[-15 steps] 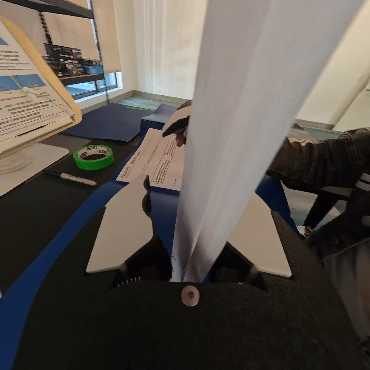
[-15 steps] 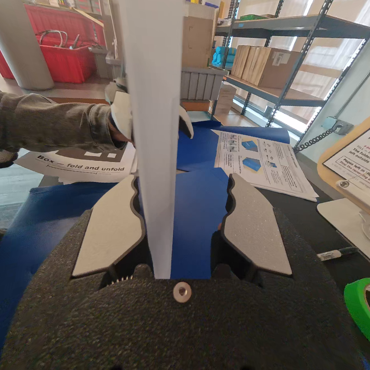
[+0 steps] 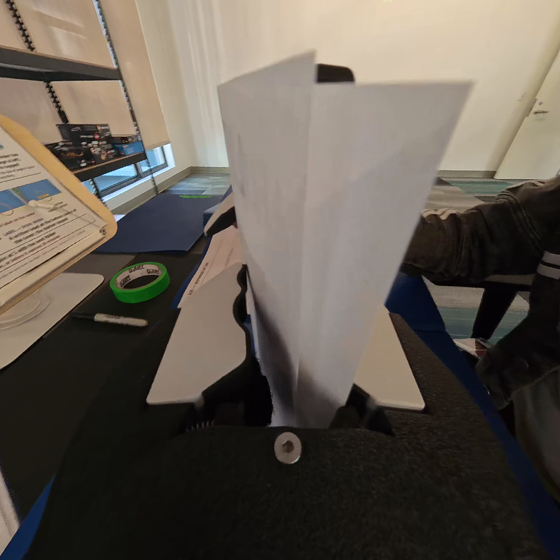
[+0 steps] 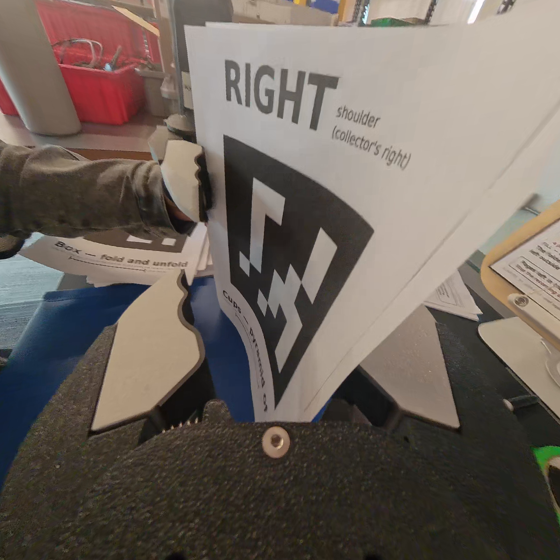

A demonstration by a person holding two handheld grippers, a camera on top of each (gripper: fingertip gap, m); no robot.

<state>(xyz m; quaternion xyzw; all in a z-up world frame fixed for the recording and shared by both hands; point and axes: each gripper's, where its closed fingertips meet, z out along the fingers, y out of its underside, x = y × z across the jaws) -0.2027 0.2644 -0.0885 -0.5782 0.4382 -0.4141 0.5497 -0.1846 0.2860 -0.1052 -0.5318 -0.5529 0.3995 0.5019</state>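
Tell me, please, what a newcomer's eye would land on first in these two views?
First, the white paper sheets standing upright between both grippers, fanned apart, with a large black-and-white square marker on the page facing the right wrist view. The left gripper pinches their far edge, and the sheets run down between the right gripper's wide-apart fingers. Next, the green tape roll beside a marker pen on the dark table.

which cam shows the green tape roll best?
Left wrist view: the whole green tape roll lies flat on the dark table, beside a marker. Right wrist view catches only a green sliver at the right edge.
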